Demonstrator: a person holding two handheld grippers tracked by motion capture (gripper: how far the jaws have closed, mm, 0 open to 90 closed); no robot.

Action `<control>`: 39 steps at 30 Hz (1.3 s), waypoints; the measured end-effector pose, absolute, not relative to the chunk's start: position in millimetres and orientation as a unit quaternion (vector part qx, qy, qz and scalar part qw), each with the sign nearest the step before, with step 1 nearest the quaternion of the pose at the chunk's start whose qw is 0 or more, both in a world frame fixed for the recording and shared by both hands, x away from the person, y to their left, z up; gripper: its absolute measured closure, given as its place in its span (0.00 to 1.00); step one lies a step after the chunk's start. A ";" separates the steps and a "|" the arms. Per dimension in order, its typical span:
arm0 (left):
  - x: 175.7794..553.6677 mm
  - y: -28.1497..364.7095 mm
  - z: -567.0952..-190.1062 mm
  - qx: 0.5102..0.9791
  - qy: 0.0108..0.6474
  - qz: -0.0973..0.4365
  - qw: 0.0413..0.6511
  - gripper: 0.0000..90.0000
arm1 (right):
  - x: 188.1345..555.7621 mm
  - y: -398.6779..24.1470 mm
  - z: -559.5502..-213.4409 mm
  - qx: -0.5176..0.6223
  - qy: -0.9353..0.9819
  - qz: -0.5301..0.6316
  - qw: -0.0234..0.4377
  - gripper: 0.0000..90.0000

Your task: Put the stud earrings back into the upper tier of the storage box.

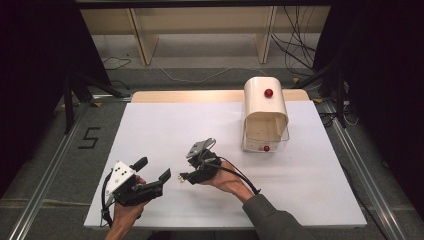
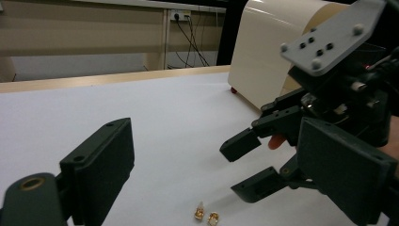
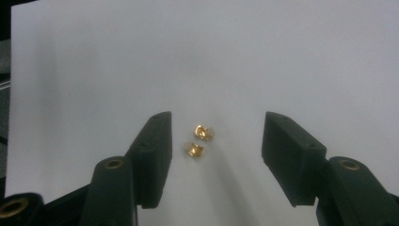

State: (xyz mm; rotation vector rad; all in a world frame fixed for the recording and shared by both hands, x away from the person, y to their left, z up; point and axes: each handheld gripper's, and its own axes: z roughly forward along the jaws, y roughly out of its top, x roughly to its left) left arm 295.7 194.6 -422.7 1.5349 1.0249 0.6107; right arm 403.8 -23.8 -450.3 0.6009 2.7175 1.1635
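Two small gold pieces [image 3: 203, 132] lie side by side on the white table [image 1: 150, 130]. My right gripper [image 3: 216, 155] stands open around them, a jaw on each side and neither pad touching. In the high view the right gripper [image 1: 186, 176] points left at mid-table, low over the gold pieces [image 1: 183, 179]. My left gripper [image 1: 154, 170] is open and holds nothing, just left of the right one. In the left gripper view its jaws [image 2: 221, 174] frame the gold pieces [image 2: 200, 211] and the right gripper [image 2: 244, 165] beyond them.
A cream box with a rounded top [image 1: 265, 107] and a red knob [image 1: 268, 93] stands at the back right, its open front facing me. A second red knob [image 1: 266, 148] sits at its clear front edge. Cables lie on the floor behind the table.
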 end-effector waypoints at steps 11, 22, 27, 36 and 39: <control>295.4 195.0 -422.1 0.650 0.437 0.259 0.566 0.12 | 419.3 0.0 -464.0 0.203 0.914 0.348 0.046 0.61; 295.5 195.1 -421.9 0.649 0.437 0.259 0.566 0.12 | 425.2 15.5 -475.4 0.203 0.930 0.306 0.026 0.74; 295.3 195.1 -421.7 0.650 0.436 0.259 0.566 0.12 | 426.1 16.4 -479.2 0.210 0.932 0.293 0.023 0.80; 295.4 194.8 -421.8 0.650 0.437 0.258 0.566 0.12 | 427.0 16.8 -478.6 0.210 0.934 0.288 0.024 0.85; 295.3 194.8 -421.7 0.650 0.436 0.258 0.566 0.12 | 427.1 16.7 -478.7 0.211 0.933 0.290 0.022 0.85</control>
